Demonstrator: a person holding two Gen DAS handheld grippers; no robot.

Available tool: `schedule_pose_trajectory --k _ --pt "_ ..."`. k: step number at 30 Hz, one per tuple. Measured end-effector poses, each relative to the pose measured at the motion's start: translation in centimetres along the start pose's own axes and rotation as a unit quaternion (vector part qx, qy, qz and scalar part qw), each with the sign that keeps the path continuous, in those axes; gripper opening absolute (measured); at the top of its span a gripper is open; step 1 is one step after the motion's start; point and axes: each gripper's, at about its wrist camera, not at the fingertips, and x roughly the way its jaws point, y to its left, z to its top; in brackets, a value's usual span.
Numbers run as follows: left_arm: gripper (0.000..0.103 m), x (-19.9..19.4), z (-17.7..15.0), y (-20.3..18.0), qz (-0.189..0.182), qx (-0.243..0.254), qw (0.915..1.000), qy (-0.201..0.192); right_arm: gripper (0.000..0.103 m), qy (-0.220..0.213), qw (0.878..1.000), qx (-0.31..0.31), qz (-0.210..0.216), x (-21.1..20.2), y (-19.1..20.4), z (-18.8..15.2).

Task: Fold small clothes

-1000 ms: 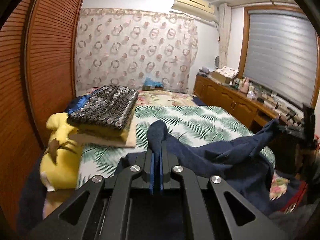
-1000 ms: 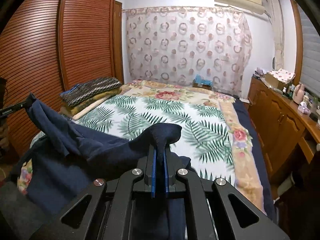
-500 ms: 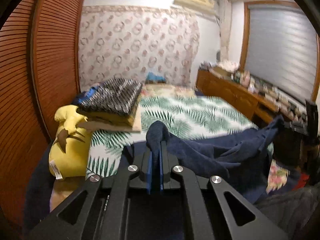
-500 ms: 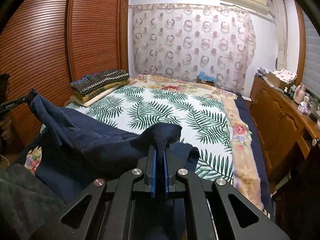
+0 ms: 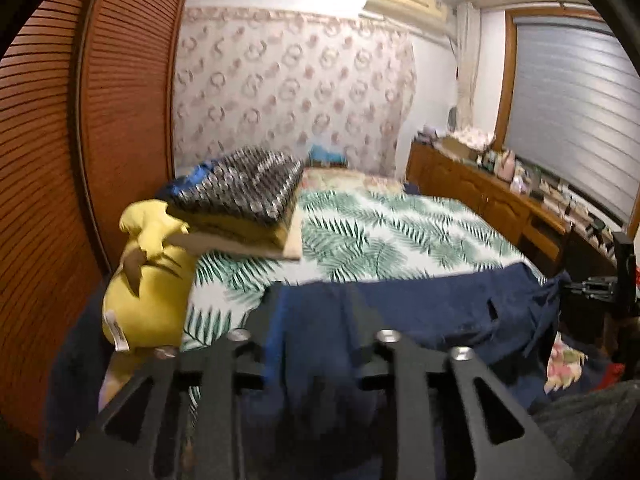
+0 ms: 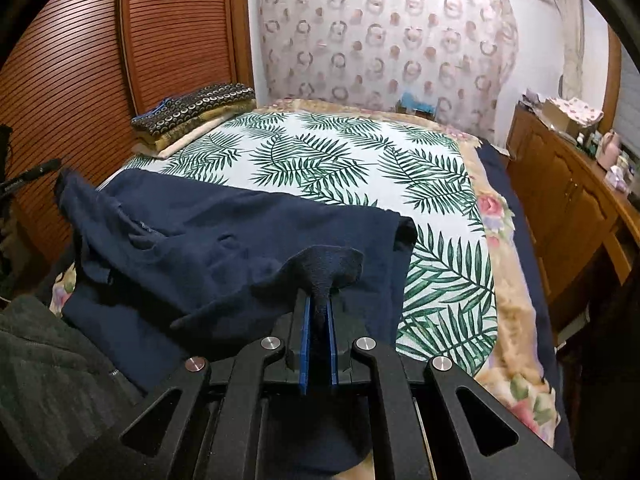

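Lying across the near end of the bed (image 6: 440, 208) is a dark navy blue cloth garment (image 6: 224, 236), spread over the white sheet with green palm leaves (image 6: 320, 152). Its far edge is running almost straight across the sheet, and one corner is poking out on the right.

The right hand-held gripper (image 6: 318, 312) is squeezing tight on a bunched bit of the navy garment, and the cloth is sticking up between its blue pads.

The left hand-held gripper (image 5: 312, 344) has just been opening. Its fingers are standing apart and are not pinching the cloth, though the navy garment (image 5: 400, 304) is lying between them. This view is blurry.

Most of the leafy sheet beyond the garment is lying bare. At the far left of the bed a pile of folded clothes with a dark patterned one on top (image 6: 196, 112) is sitting. Just beside it, at the bed's left edge, a yellow soft toy (image 5: 148, 280) is resting.

A brown slatted wooden door (image 6: 80, 80) is standing close along the left. A long wooden cabinet (image 6: 568, 200) is running along the right. A curtain with pink rings (image 6: 384, 40) is hanging at the back.
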Motion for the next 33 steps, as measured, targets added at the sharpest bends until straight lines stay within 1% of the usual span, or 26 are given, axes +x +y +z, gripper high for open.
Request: schedule_pose_trajectory --k 1,2,4,5,7,9,10,11,12,15,19,25,30,33 --pt "0.049 0.0 0.2 0.1 0.001 0.002 1.0 -0.004 0.006 -0.002 1.0 -0.001 0.0 0.0 0.0 0.4" --pt "0.052 0.1 0.3 0.1 0.002 0.004 1.0 -0.004 0.01 -0.006 1.0 -0.002 0.0 -0.2 0.0 0.8" --pt "0.065 0.6 0.6 0.3 0.004 0.007 1.0 -0.004 0.012 -0.016 1.0 -0.001 0.0 -0.3 -0.1 1.0" --pt "0.068 1.1 0.6 0.4 0.004 0.008 1.0 -0.004 0.012 -0.02 1.0 -0.001 0.001 -0.5 -0.1 1.3" --pt "0.076 2.3 0.7 0.7 0.003 0.005 1.0 0.003 0.018 -0.028 1.0 0.001 0.0 -0.7 -0.2 1.7" --pt "0.077 3.8 0.8 1.2 -0.002 0.001 0.9999 0.016 0.04 -0.035 0.999 0.002 0.001 -0.6 -0.5 2.1" --pt "0.077 4.7 0.7 1.4 -0.001 0.0 0.9997 0.026 0.046 -0.038 0.999 0.003 0.0 -0.5 -0.6 2.3" --pt "0.077 5.5 0.7 1.5 0.001 0.002 0.9994 0.034 0.056 -0.04 0.999 0.004 -0.005 -0.3 -0.8 2.5" --pt "0.077 6.3 0.6 1.5 0.004 0.005 0.9991 0.042 0.059 -0.042 0.999 0.004 -0.009 -0.1 -0.9 2.4" --pt "0.077 8.9 0.2 1.5 0.016 0.02 0.9974 0.068 0.061 -0.04 0.999 0.007 -0.02 1.4 -1.2 2.4" --pt "0.077 11.5 -0.3 1.8 0.021 0.019 0.9943 0.103 0.061 -0.03 0.999 0.018 -0.029 4.2 -2.2 3.0" --pt "0.077 13.9 -0.8 2.7 0.038 0.019 0.9903 0.132 0.062 0.006 0.997 0.052 -0.047 9.4 -4.9 3.7" --pt "0.077 14.9 -1.0 3.1 0.035 0.017 0.9883 0.148 0.062 0.021 0.996 0.081 -0.041 12.0 -6.2 4.0" --pt "0.077 16.0 -1.1 3.6 0.029 0.0 0.9849 0.171 0.063 0.025 0.995 0.089 -0.032 12.9 -6.6 4.1"
